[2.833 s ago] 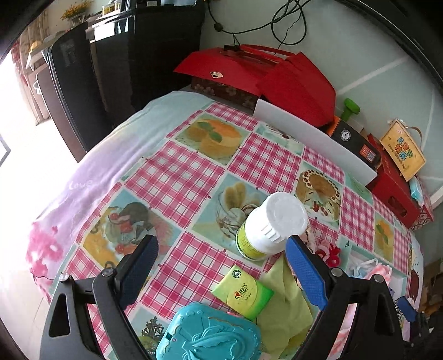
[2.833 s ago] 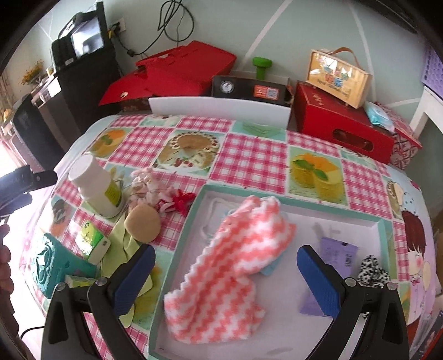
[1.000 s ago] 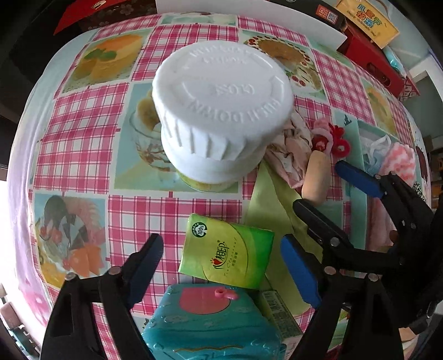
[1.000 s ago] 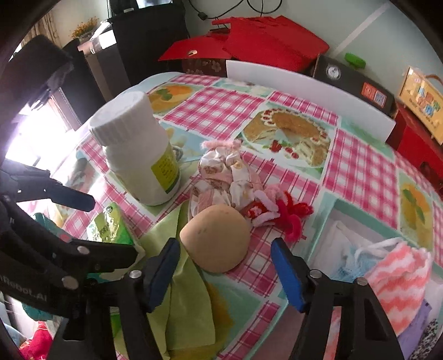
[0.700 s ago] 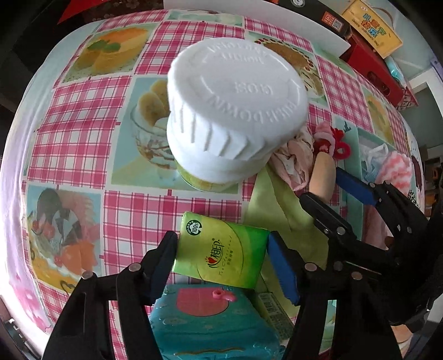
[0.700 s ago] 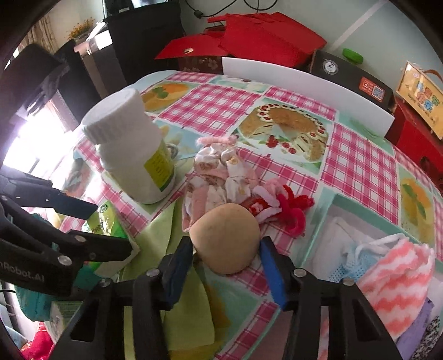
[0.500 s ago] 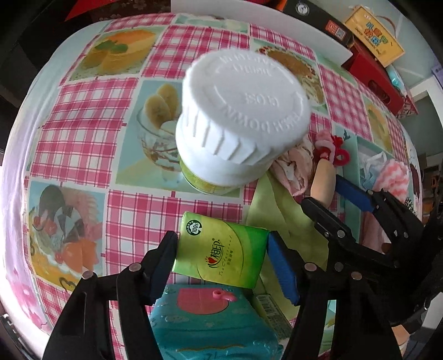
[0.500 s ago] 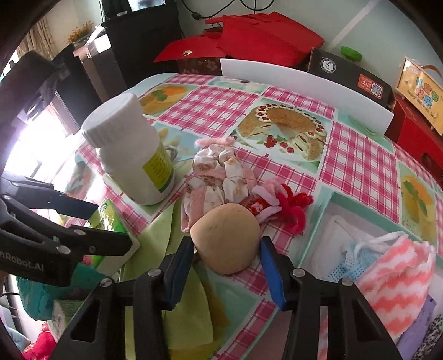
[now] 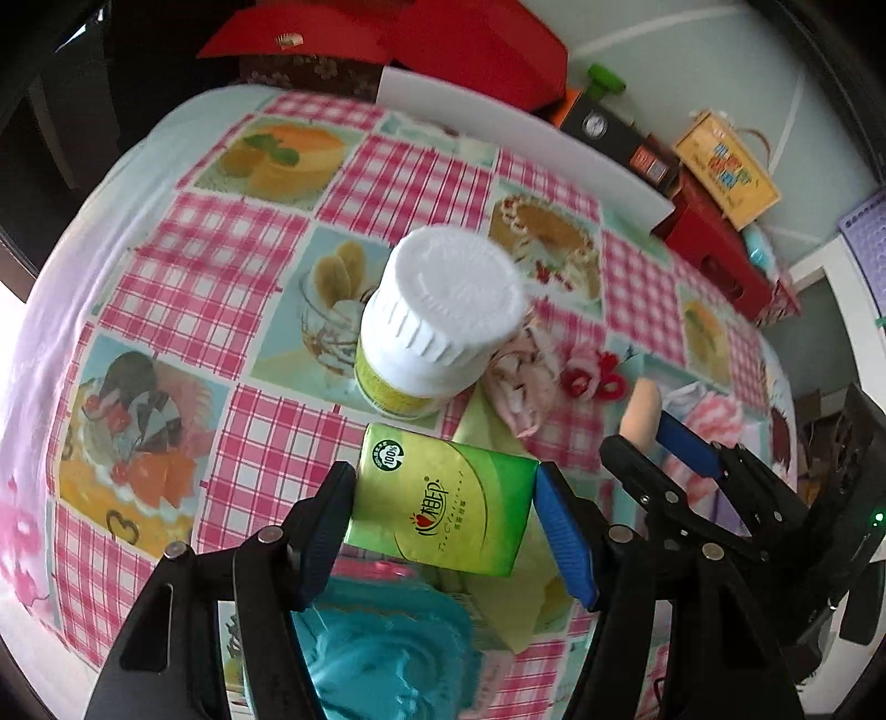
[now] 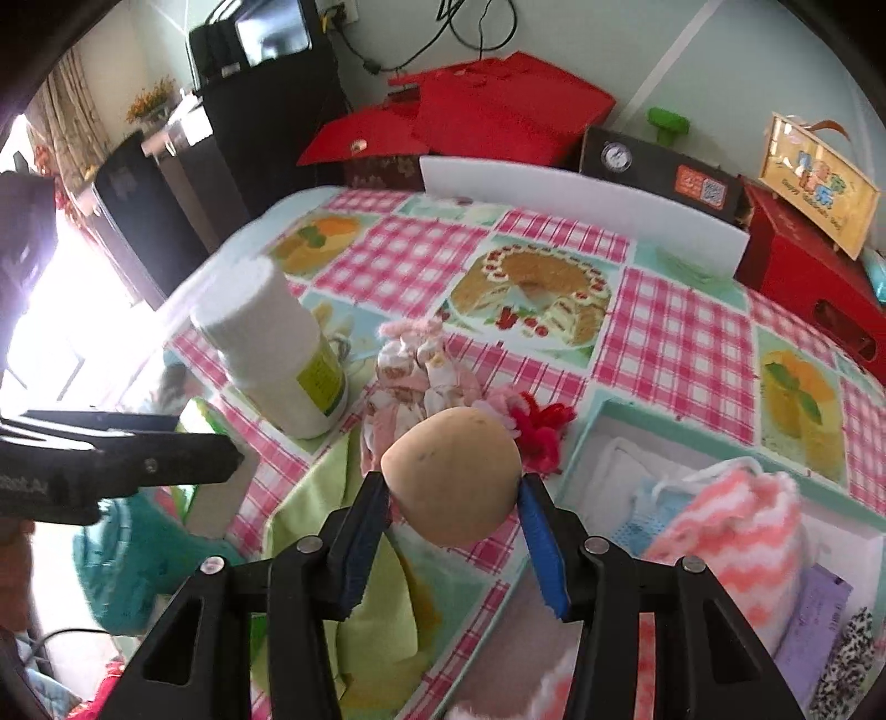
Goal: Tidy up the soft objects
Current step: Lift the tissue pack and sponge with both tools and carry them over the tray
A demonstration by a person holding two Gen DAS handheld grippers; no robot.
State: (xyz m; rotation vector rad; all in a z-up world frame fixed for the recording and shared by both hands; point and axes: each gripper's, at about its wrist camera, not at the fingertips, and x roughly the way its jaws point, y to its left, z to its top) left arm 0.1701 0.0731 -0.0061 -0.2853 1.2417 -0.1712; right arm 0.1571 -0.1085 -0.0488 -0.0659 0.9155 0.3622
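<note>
Left wrist view: the left tongs (image 9: 443, 512) squeeze a green tissue pack (image 9: 440, 501). The right tongs (image 10: 451, 523) squeeze a tan sponge (image 10: 453, 483).

Home: cake-print tablecloth (image 9: 232, 232), gift boxes (image 10: 498, 116), TV (image 10: 271, 33).

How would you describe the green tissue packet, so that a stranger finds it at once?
Start at the big white bottle standing on the checked tablecloth. Just in front of it, the left gripper holds the green tissue packet. It is flat, glossy, with printed characters, unlike the plain green cloth beside it.
</note>
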